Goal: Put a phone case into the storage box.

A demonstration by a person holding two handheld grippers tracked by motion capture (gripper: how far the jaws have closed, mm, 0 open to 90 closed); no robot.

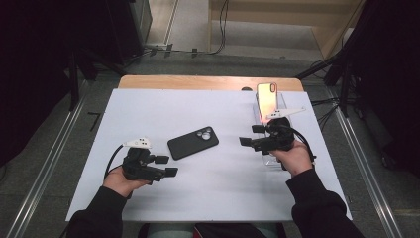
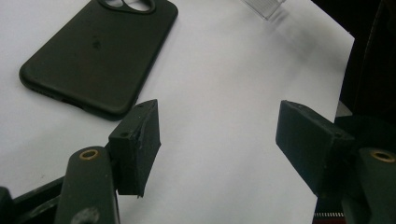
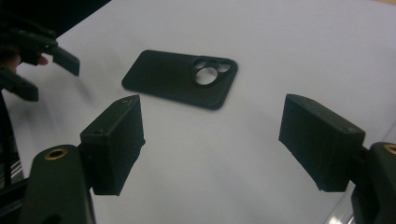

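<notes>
The black phone case (image 1: pixel 193 142) lies flat mid-table (image 1: pixel 148 104), long axis slanting up toward the right. The left tool (image 1: pixel 166 165) (jaws spread, empty) sits nearer, just below-left; the right tool (image 1: pixel 251 135), also spread, waits farther off.

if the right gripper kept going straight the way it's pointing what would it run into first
Most likely the black phone case. The right gripper is open, and the case lies flat on the white table ahead of its fingers, a little left of centre. Nothing lies between them, though depth is hard to judge.
</notes>
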